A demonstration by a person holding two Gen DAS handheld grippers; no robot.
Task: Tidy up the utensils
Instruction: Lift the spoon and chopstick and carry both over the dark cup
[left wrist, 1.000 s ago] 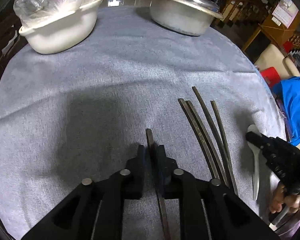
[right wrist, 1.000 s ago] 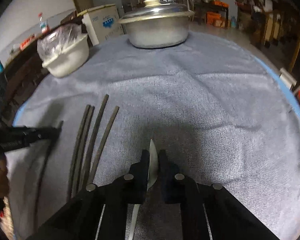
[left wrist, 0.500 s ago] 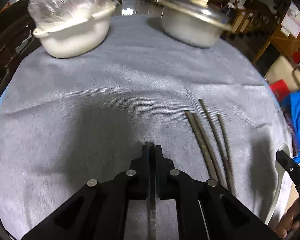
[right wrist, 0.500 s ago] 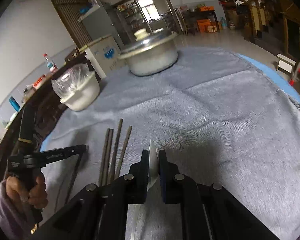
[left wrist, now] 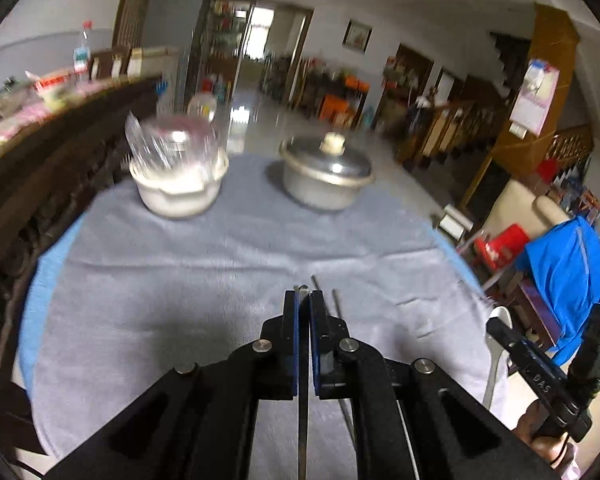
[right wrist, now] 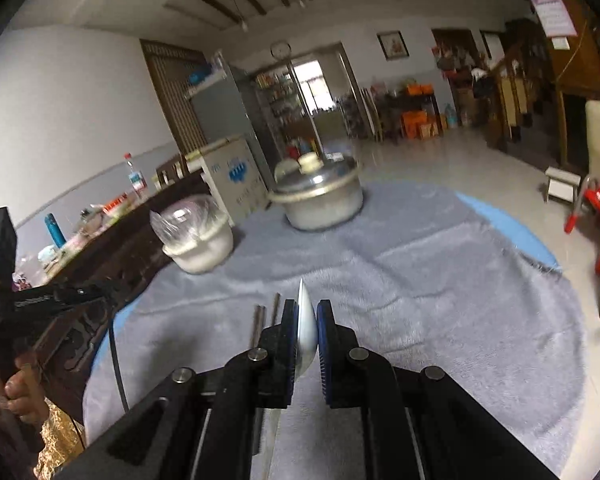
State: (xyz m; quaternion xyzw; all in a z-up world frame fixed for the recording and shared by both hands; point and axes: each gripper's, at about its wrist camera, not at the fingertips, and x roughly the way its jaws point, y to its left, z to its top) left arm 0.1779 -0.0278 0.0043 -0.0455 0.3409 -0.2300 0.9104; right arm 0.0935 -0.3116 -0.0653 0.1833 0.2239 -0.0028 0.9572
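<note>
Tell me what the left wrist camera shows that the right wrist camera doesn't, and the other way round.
Only the left wrist view shows the blue garment draped at the right and the dark chopstick clamped in the left gripper. Only the right wrist view shows the red chair, the wall clock and the spoon pinched in the right gripper. Both show the lidded metal pot, the white bowl with its plastic bag, loose chopsticks and the grey cloth.
</note>
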